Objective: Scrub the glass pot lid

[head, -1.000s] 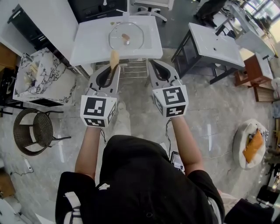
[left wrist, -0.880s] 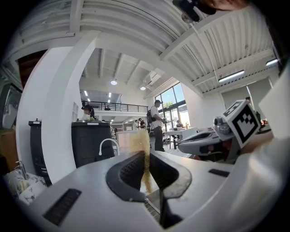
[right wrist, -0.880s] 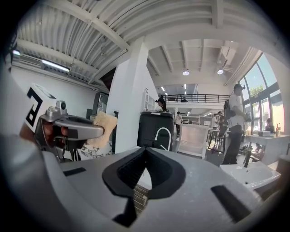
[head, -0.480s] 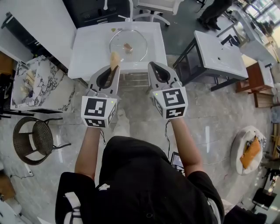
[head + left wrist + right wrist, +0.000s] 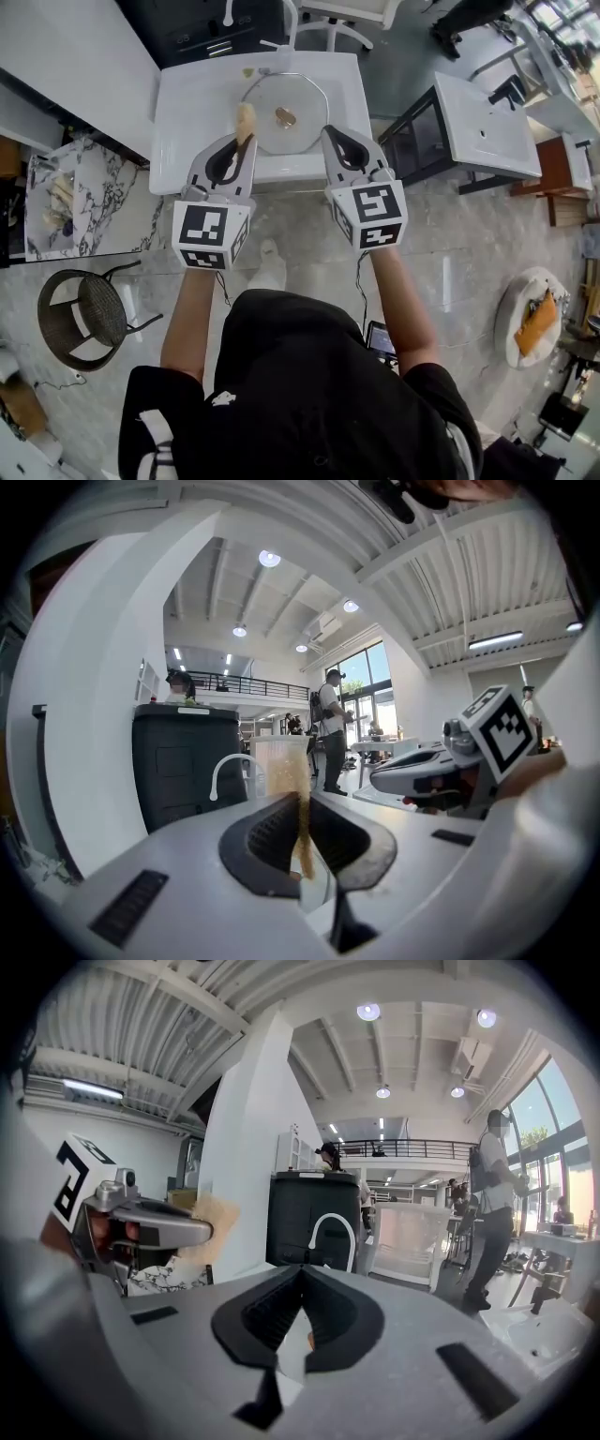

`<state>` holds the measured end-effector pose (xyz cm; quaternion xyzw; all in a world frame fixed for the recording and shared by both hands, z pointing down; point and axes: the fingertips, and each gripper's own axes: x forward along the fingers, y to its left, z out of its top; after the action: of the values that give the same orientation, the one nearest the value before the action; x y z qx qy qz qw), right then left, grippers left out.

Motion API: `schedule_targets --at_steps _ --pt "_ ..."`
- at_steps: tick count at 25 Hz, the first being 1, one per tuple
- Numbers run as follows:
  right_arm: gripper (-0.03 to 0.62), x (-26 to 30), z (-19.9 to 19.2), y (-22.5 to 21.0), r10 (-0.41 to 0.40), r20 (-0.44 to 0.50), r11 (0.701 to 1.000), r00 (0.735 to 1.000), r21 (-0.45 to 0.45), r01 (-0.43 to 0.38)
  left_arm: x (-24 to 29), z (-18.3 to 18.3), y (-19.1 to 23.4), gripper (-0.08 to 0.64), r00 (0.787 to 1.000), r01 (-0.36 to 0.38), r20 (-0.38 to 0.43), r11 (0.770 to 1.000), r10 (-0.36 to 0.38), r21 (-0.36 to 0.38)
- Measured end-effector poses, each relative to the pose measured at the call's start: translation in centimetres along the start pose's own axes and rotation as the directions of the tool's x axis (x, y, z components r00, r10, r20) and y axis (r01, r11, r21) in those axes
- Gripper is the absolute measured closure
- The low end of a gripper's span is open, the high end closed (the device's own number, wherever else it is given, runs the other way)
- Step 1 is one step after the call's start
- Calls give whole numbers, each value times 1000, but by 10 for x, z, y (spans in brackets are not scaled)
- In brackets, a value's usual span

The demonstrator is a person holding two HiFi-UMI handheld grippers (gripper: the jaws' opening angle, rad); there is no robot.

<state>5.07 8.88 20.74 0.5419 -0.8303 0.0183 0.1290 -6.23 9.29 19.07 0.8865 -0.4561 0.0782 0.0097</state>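
Note:
The glass pot lid (image 5: 298,92) lies flat on the white basin top (image 5: 187,103), its brown knob (image 5: 285,116) facing up. My left gripper (image 5: 241,142) is shut on a tan sponge (image 5: 245,119), which sticks out forward over the lid's left rim. In the left gripper view the sponge (image 5: 302,829) is a thin strip pinched between the jaws. My right gripper (image 5: 330,133) hangs at the lid's near right edge, shut with nothing in it; its jaws (image 5: 302,1274) meet in the right gripper view.
A white faucet (image 5: 278,44) stands behind the lid. A second white basin stand (image 5: 487,122) is to the right, a marble-topped table (image 5: 75,192) and a wicker chair (image 5: 92,314) to the left. A black cabinet (image 5: 202,23) sits beyond the basin.
The basin and lid have drawn nearer. Both grippers now reach over the basin's front edge, and the sponge has come up beside the lid's rim.

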Motion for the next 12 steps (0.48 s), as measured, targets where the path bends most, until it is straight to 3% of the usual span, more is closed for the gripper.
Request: schedule_targets --at_steps 12 --pt "594 98 5 -12 -45 -70 999 997 5 46 64 -14 81 541 998 58 -37 998 -57 9"
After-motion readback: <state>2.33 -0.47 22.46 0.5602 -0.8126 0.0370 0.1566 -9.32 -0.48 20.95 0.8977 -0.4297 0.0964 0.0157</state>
